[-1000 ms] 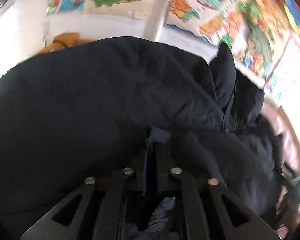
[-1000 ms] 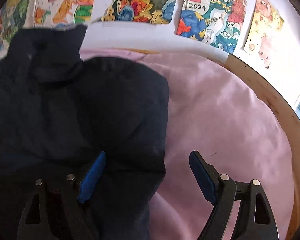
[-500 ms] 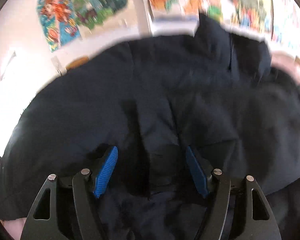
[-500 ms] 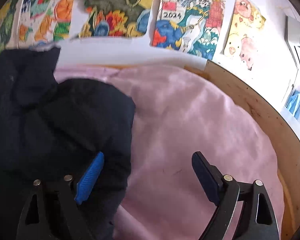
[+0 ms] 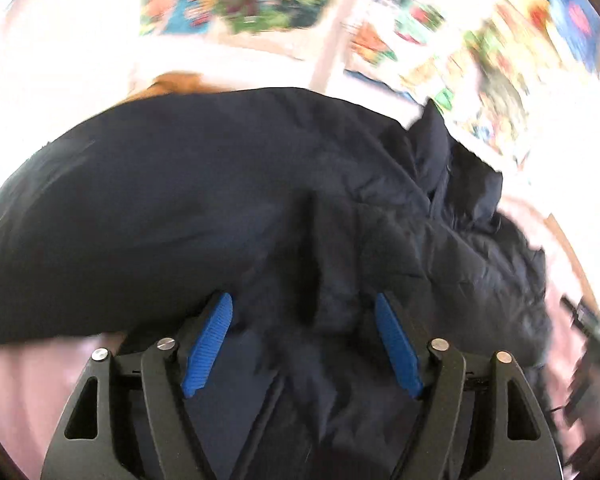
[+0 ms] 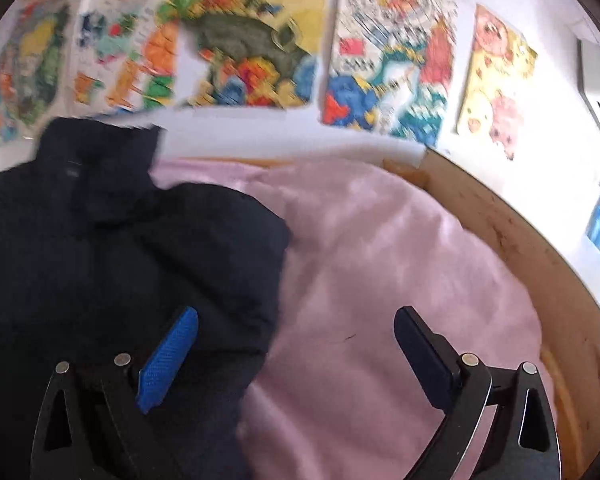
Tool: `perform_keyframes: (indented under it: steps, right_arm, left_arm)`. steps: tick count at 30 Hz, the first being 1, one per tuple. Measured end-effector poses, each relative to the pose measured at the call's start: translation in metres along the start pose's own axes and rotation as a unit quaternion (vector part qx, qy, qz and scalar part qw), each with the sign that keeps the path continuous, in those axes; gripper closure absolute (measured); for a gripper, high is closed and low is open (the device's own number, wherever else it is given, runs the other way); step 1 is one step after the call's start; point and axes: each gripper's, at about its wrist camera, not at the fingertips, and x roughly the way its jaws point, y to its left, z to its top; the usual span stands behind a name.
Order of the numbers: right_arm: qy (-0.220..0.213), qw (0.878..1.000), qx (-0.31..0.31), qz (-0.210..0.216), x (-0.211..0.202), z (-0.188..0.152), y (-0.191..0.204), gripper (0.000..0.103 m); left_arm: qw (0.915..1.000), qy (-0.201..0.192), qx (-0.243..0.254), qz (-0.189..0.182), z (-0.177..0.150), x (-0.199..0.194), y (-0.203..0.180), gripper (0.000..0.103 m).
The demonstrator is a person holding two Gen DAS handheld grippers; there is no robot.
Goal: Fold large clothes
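Now both spread wide, left hand-held gripper point(image 5: 304, 312) over dark jacket point(image 5: 220, 208), right hand-held gripper point(image 6: 296, 320) straddling its edge, pink sheet point(image 6: 380, 260) beside.

1. The jacket point(image 5: 228, 208) is dark navy cloth, padded and puffy, with a matt, slightly crinkled surface and stitched seams.
2. The bed cover point(image 6: 380, 264) is pale pink cloth, soft and smooth with a faint sheen.
3. The bed frame point(image 6: 540, 280) is light wood, smooth, with a few dark marks.
4. The left gripper point(image 5: 304, 340) has black matt plastic arms, shiny round metal pins, and blue finger pads point(image 5: 208, 344) with a fine ribbed texture.
5. The right gripper point(image 6: 296, 354) is built alike: matt black plastic, bright metal pins, a rough-textured blue pad point(image 6: 168, 360).
6. The posters point(image 6: 388, 60) are coloured paper, flat on a smooth white wall point(image 6: 260, 142).
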Motion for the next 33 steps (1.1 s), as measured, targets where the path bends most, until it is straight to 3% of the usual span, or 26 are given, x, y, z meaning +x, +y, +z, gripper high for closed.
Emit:
perform_keyframes:
  steps: [6,10,12,17,24,26,30,33]
  right_arm:
    - [0.02,0.997,-0.034,0.072,-0.026,-0.005,0.033,0.004]
    - [0.027,0.988,-0.084,0.124,-0.035,-0.011,0.068,0.004]
    - [0.019,0.984,-0.109,0.139,-0.043,-0.012,0.083,0.004]
    - [0.008,0.975,-0.141,0.174,-0.058,-0.01,0.111,0.003]
    - [0.004,0.967,-0.148,0.209,-0.07,-0.005,0.134,0.004]
    - [0.005,0.966,-0.149,0.213,-0.071,-0.005,0.137,0.004]
    - [0.015,0.965,-0.149,0.216,-0.068,-0.009,0.139,0.004]
    - [0.023,0.965,-0.147,0.216,-0.066,-0.011,0.139,0.003]
  left_arm:
    - [0.9916,-0.039,-0.122,0.018,-0.007,-0.067,0.062,0.022]
    - [0.9739,-0.067,-0.204,0.073,-0.021,-0.108,0.116,0.021]
    - [0.9599,-0.079,-0.248,0.104,-0.028,-0.122,0.143,0.021]
    - [0.9235,-0.086,-0.365,0.081,-0.037,-0.137,0.214,0.021]
    - [0.9034,-0.088,-0.409,0.092,-0.03,-0.125,0.245,0.021]
    - [0.9011,-0.094,-0.409,0.108,-0.029,-0.121,0.243,0.022]
    - [0.9131,-0.094,-0.372,0.139,-0.025,-0.114,0.233,0.022]
    - [0.9149,-0.093,-0.365,0.144,-0.029,-0.113,0.23,0.022]
